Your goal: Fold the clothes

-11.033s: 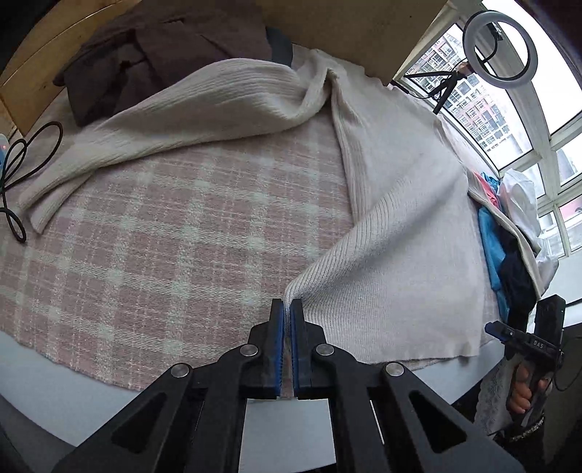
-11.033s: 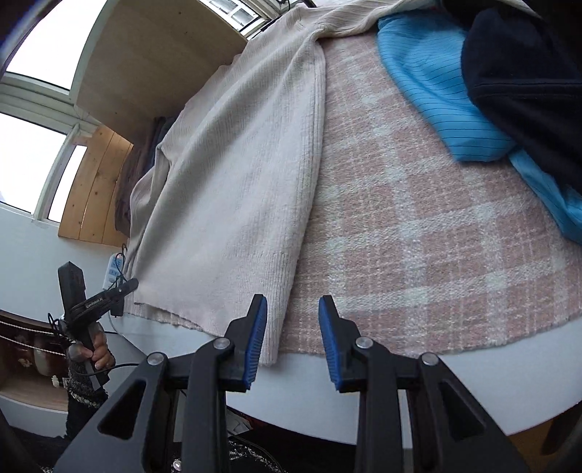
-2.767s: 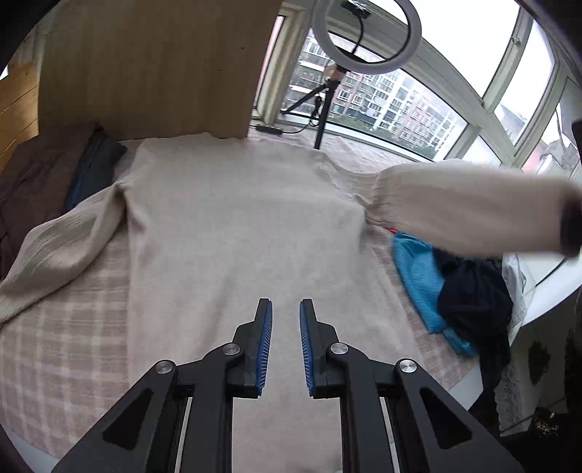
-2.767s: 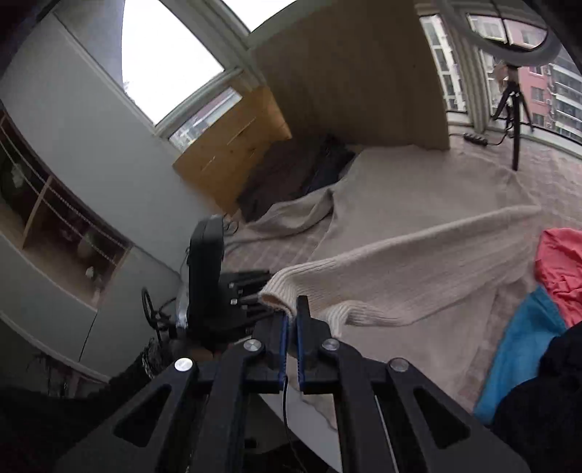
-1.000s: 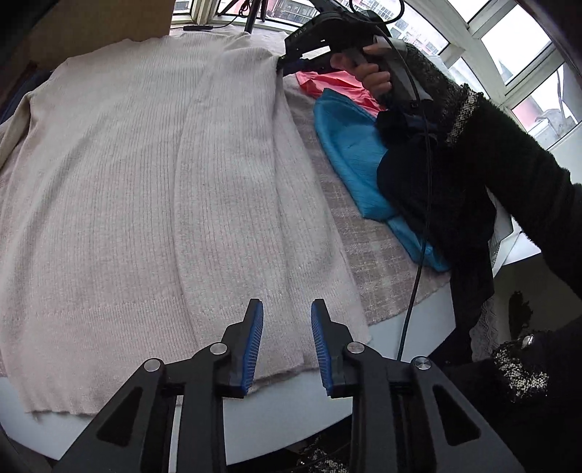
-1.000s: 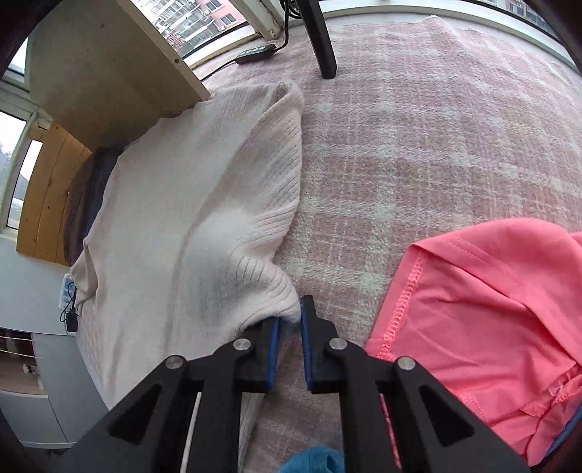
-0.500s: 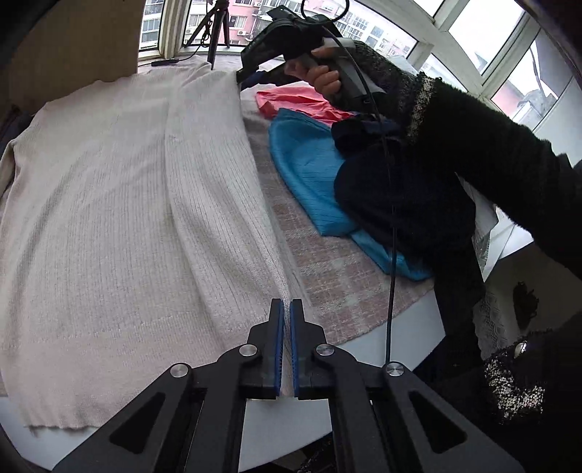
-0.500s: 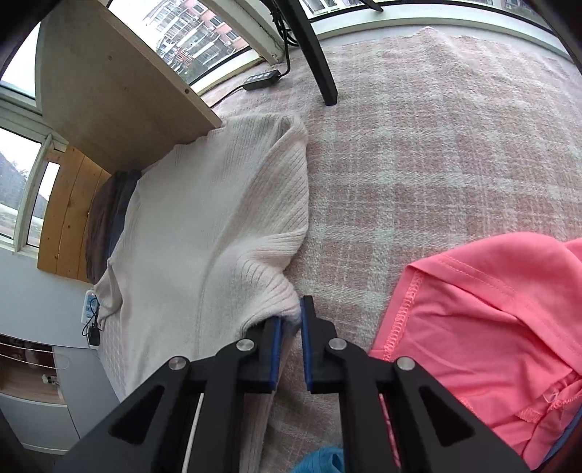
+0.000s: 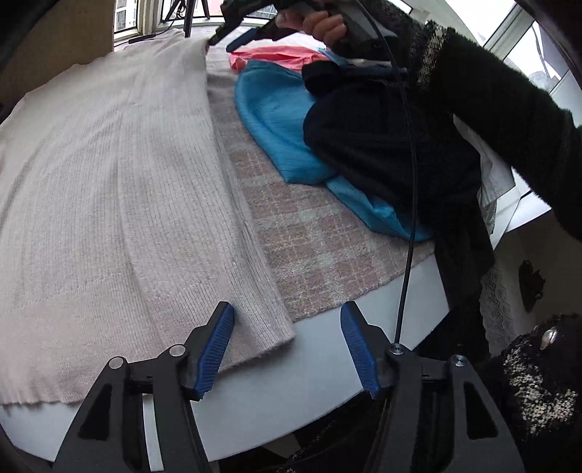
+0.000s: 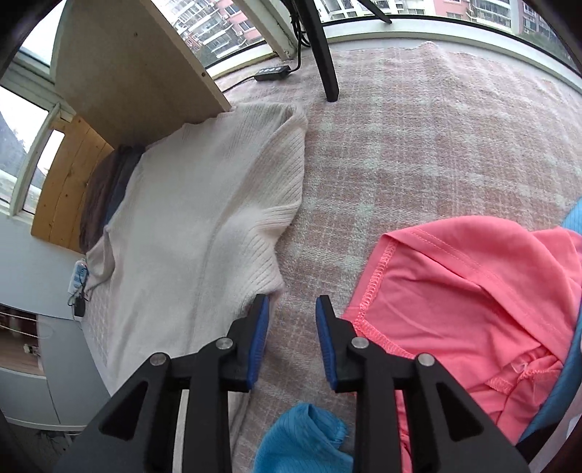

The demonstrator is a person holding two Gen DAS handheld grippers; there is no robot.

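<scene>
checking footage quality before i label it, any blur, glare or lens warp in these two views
Left wrist view: strong fisheye bending, dark corners, the cream sweater sharp, the hand at the top slightly soft. Right wrist view: the same barrel warp, the windows bright but not blown out, soft daylight with no hard shadows, the pink garment crisp.

Soft window daylight; faint shadows; strong fisheye bending, dark corners
</scene>
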